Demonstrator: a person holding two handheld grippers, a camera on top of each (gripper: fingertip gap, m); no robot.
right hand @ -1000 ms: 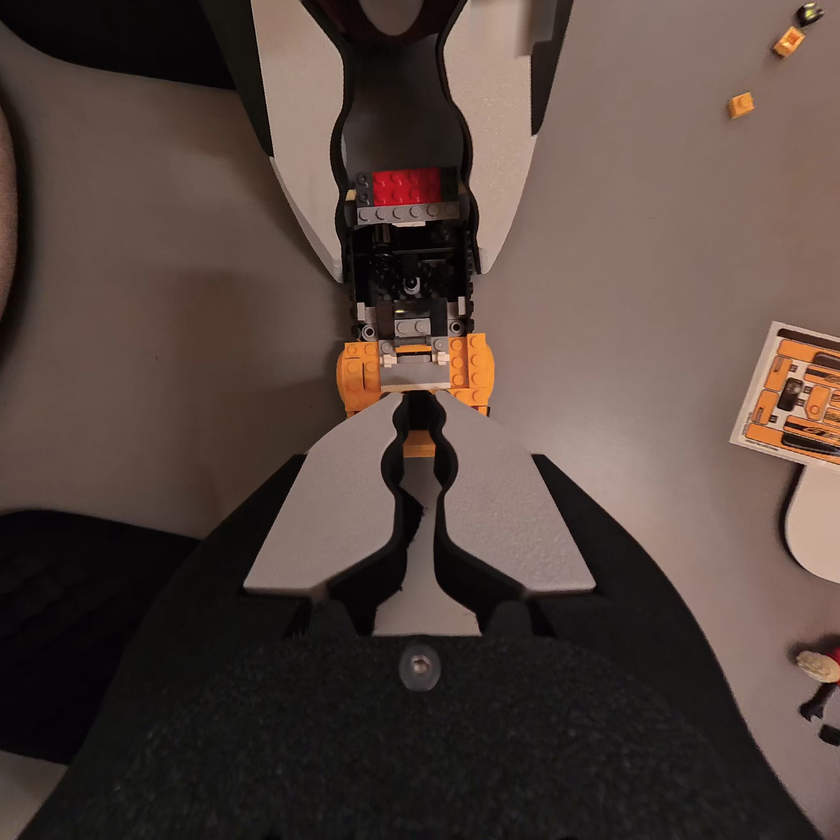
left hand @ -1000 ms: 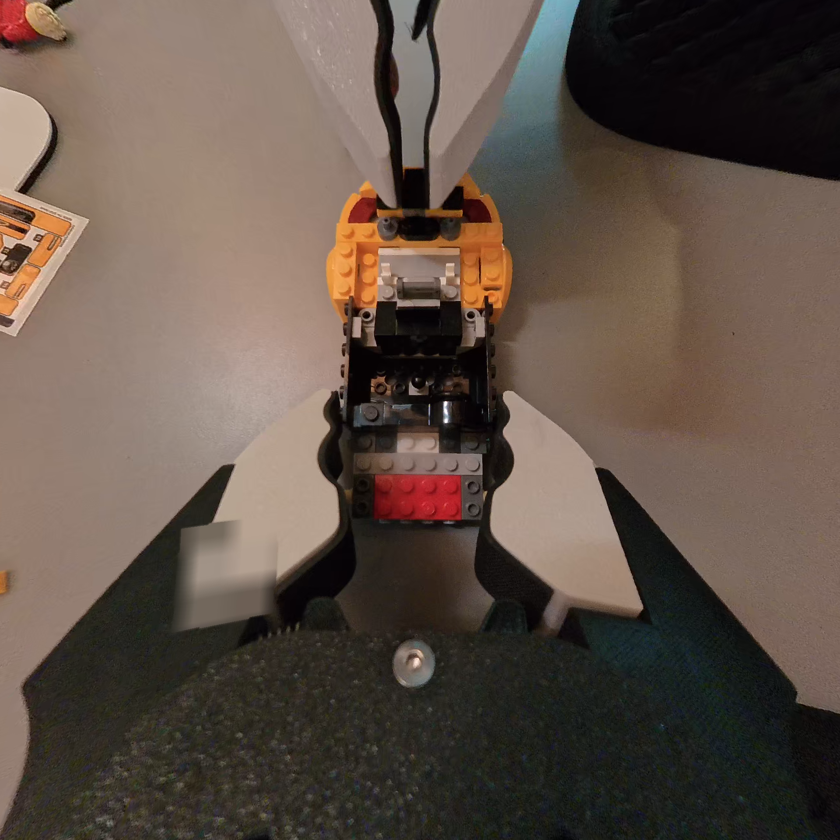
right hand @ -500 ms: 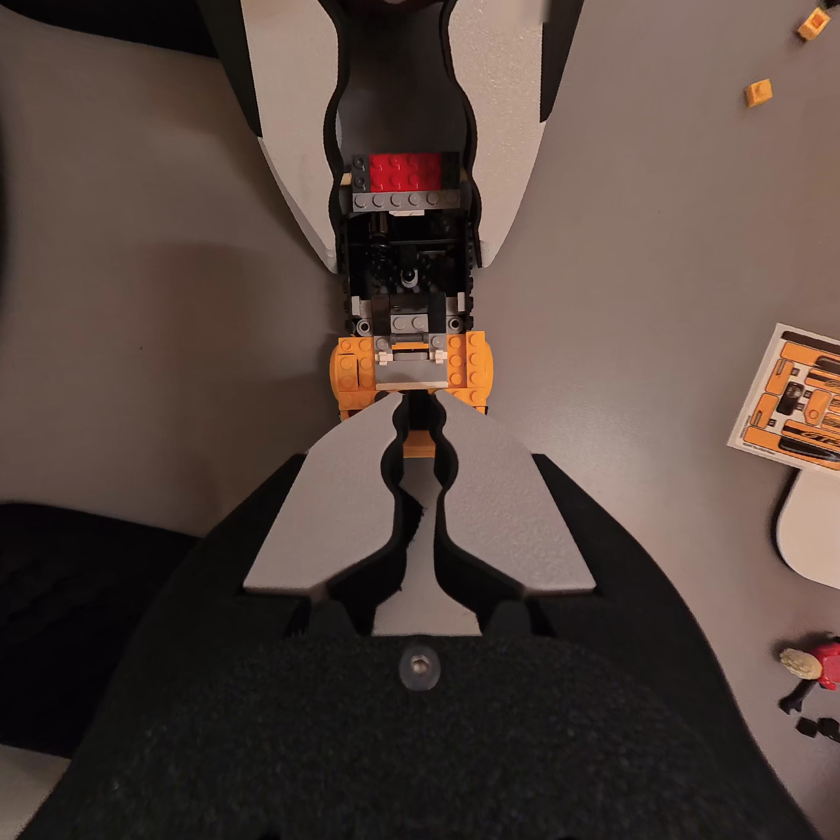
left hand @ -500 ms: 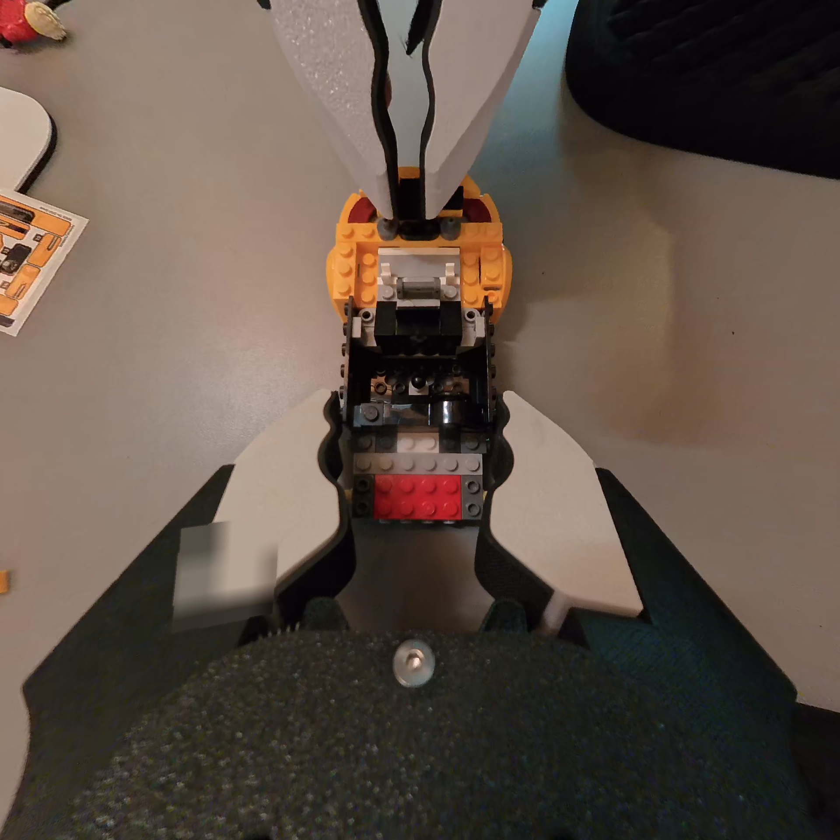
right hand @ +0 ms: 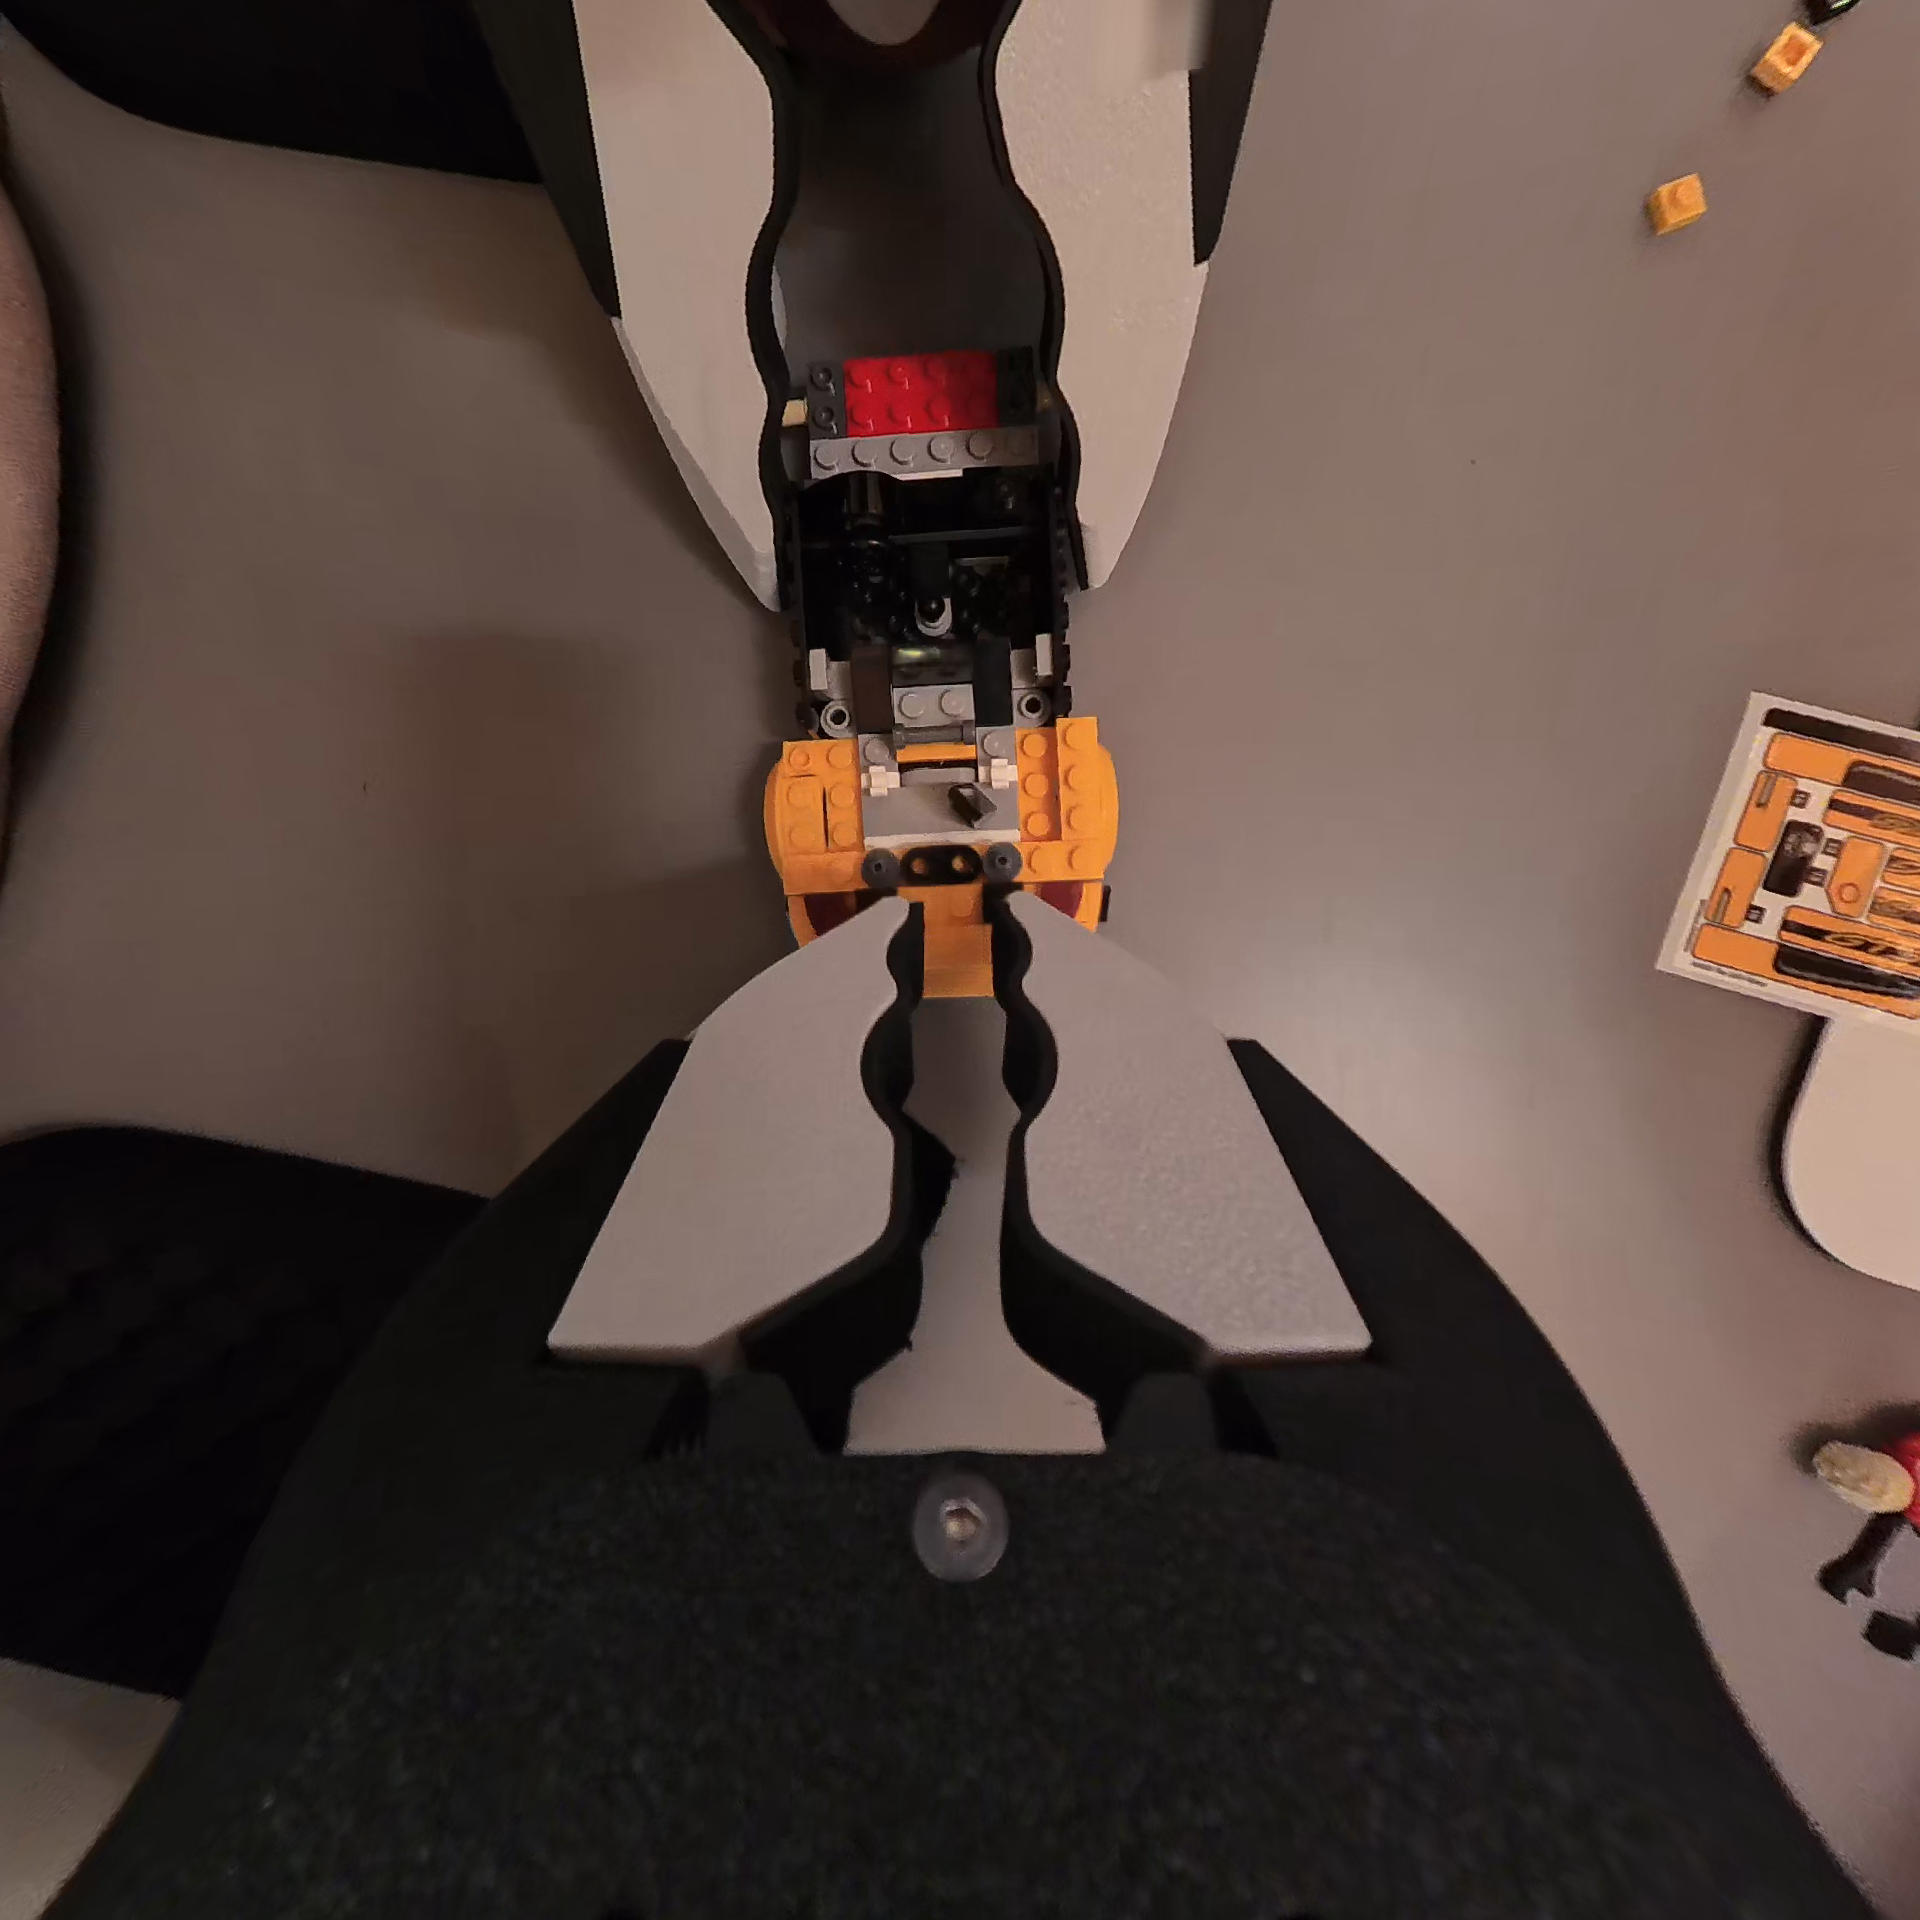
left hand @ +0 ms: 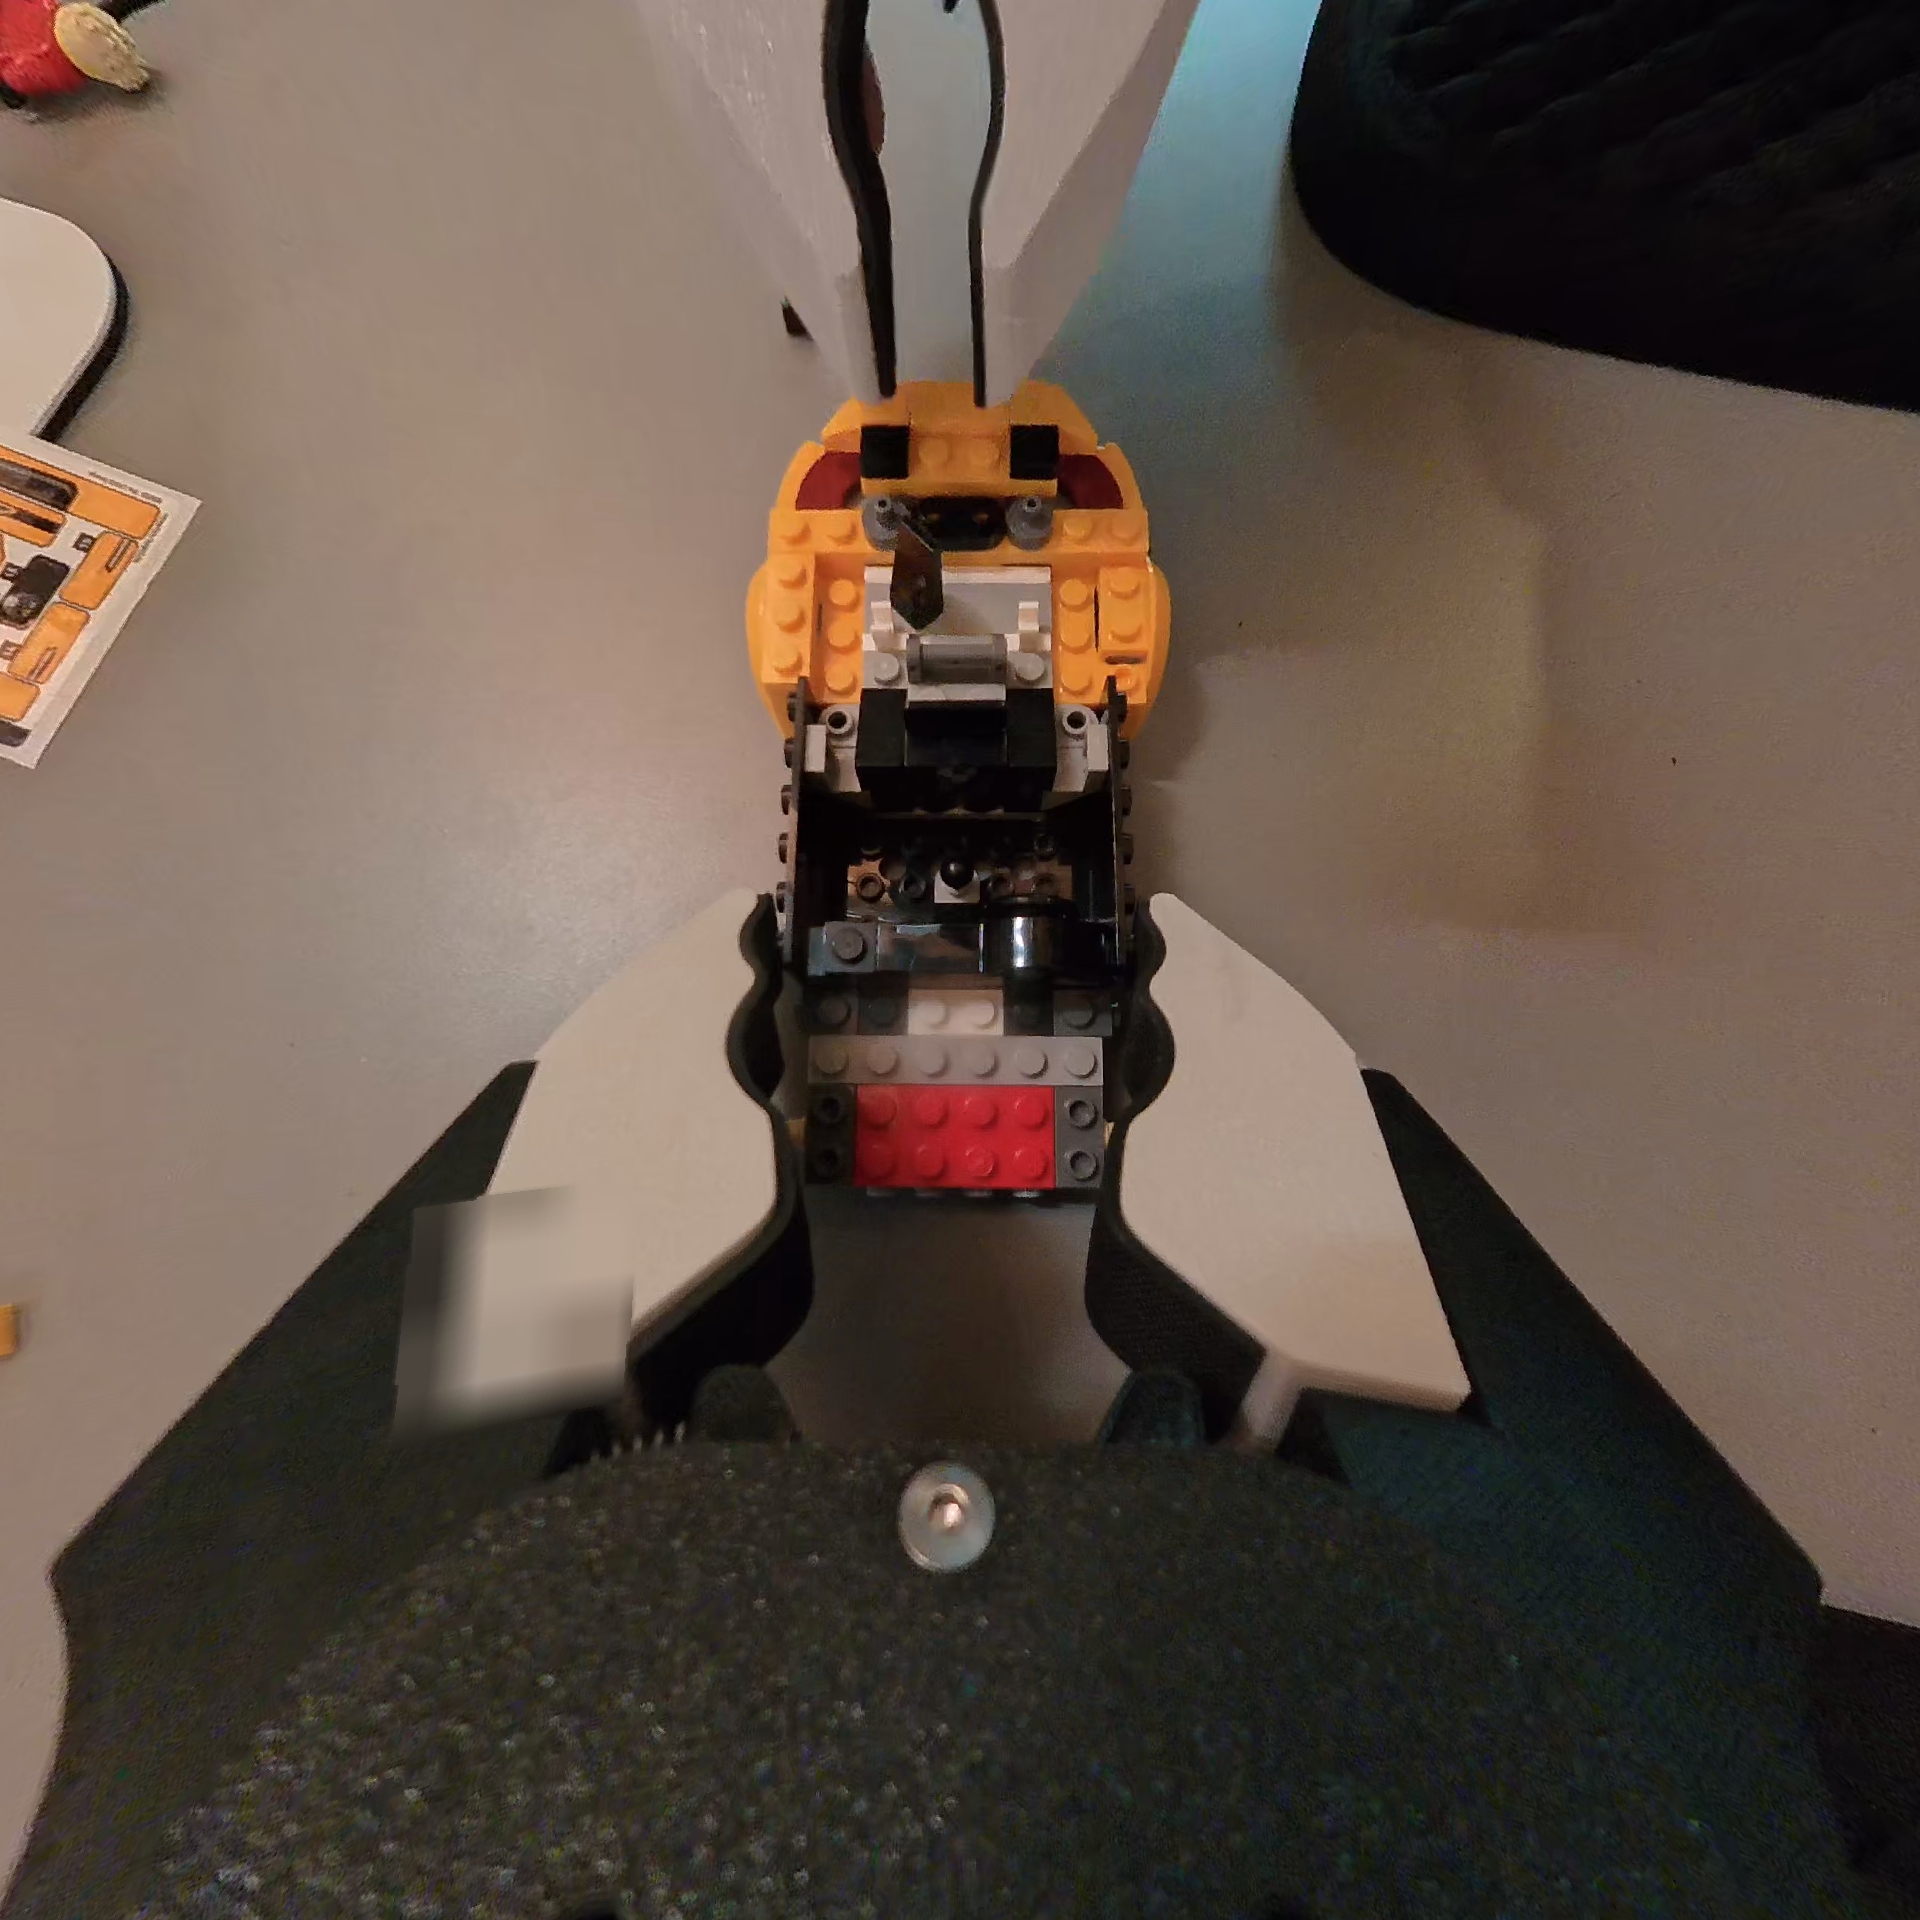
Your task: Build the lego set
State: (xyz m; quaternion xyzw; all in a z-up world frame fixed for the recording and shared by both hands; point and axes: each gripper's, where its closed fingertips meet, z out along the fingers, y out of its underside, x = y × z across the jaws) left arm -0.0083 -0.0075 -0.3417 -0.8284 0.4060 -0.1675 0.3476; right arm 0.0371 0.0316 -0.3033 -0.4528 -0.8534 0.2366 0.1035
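Observation:
A lego car (left hand: 956,727) with an orange front, black middle and red rear lies on the grey table (left hand: 416,831). My left gripper (left hand: 956,914) is shut on the car's rear sides, by the red plate (left hand: 951,1138). My right gripper (right hand: 951,914) is slightly open and empty. Its tips hover at the orange nose (right hand: 951,961). It enters the left wrist view (left hand: 932,390) from the top. A small black piece (left hand: 914,592) lies loose and tilted on the grey plate behind the nose. It also shows in the right wrist view (right hand: 971,802).
A sticker sheet (right hand: 1808,873) lies beside a white rounded object (right hand: 1860,1164). A red minifigure (right hand: 1881,1486) lies nearby. Two small orange bricks (right hand: 1675,203) sit at the far right. A dark padded object (left hand: 1621,166) lies on the other side. There is about 8 cm between the tips of the two grippers.
My right gripper has opened a little and drawn back from the car's front. The small black piece it held at its tips now lies on the car. The left gripper has not moved.

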